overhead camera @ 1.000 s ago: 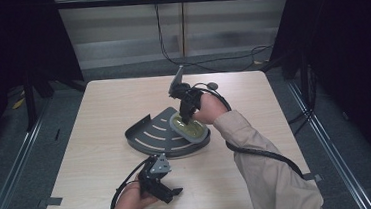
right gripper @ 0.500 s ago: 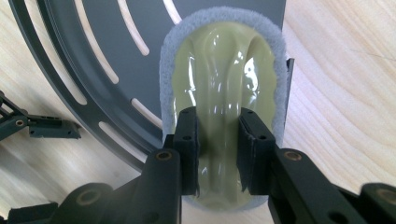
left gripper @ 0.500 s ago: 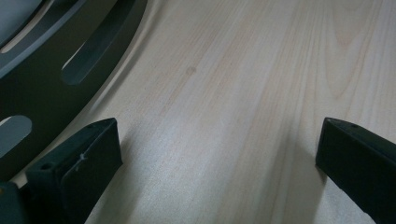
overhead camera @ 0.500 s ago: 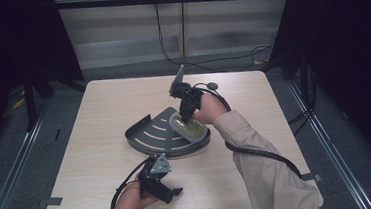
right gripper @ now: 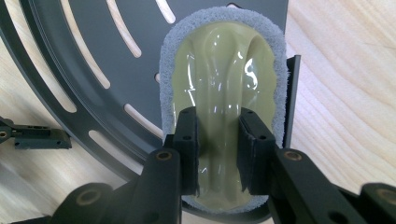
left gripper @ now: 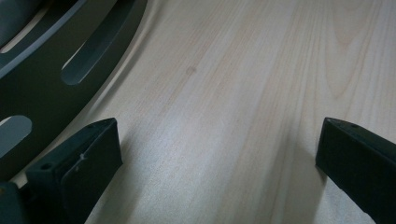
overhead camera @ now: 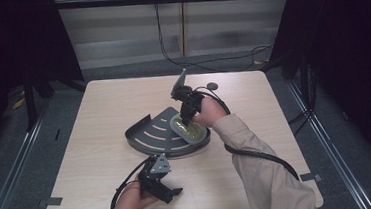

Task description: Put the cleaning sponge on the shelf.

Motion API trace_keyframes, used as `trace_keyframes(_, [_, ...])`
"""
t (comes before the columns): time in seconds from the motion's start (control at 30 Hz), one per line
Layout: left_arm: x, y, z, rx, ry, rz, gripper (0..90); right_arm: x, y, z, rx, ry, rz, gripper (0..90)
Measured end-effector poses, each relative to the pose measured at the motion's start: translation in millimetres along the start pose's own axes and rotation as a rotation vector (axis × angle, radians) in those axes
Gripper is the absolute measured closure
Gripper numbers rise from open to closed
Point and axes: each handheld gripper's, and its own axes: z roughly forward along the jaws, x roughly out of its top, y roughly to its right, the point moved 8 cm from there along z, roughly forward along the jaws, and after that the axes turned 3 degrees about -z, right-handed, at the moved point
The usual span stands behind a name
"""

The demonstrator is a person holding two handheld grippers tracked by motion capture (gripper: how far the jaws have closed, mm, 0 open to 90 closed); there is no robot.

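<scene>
Scrubber: an olive-green pad with a grey fuzzy rim lies flat on the near-right part of a dark slotted tray, around the middle of the bench.
Right claw: the right claw is pinching the scrubber's raised central ridge, one jaw on each side, pointing down from above.
Left claw: the left claw rests low near the bench's front edge, jaws spread wide with nothing between them, the tray's curved rim just beside one jaw.
Likely step: wiping the tray with the scrubber, judging by the grip.
Doing it well: keep the pad flat and the pinch centred on the ridge; the free tray may slide, so steadying its rim with the idle claw would help.
</scene>
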Motion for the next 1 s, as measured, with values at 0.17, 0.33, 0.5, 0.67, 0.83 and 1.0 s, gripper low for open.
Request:
trace_keyframes(0.17, [0.2,0.1,0.2,0.002,0.004,-0.003,0.0,-1.7,1.0,5.4,-0.002,-0.002,0.004,71.8])
trace_keyframes(0.33, [0.0,-0.1,-0.1,0.005,0.000,-0.002,0.0,-3.8,2.3,9.5,-0.002,0.001,0.006,71.7])
trace_keyframes(0.5, [0.0,0.0,0.0,0.002,0.000,0.000,0.0,-5.6,4.2,12.7,-0.007,0.003,0.018,71.7])
trace_keyframes(0.67, [0.1,0.1,0.2,-0.001,0.003,-0.001,0.0,-6.6,6.0,16.0,-0.006,0.009,0.032,71.6])
trace_keyframes(0.83, [0.0,0.0,0.0,0.001,0.000,0.000,0.0,-6.4,5.4,16.4,-0.010,0.010,0.032,71.5])
trace_keyframes(1.0, [0.0,-0.1,0.0,0.002,-0.001,0.000,0.0,-7.0,5.5,17.3,-0.013,0.016,0.029,71.2])
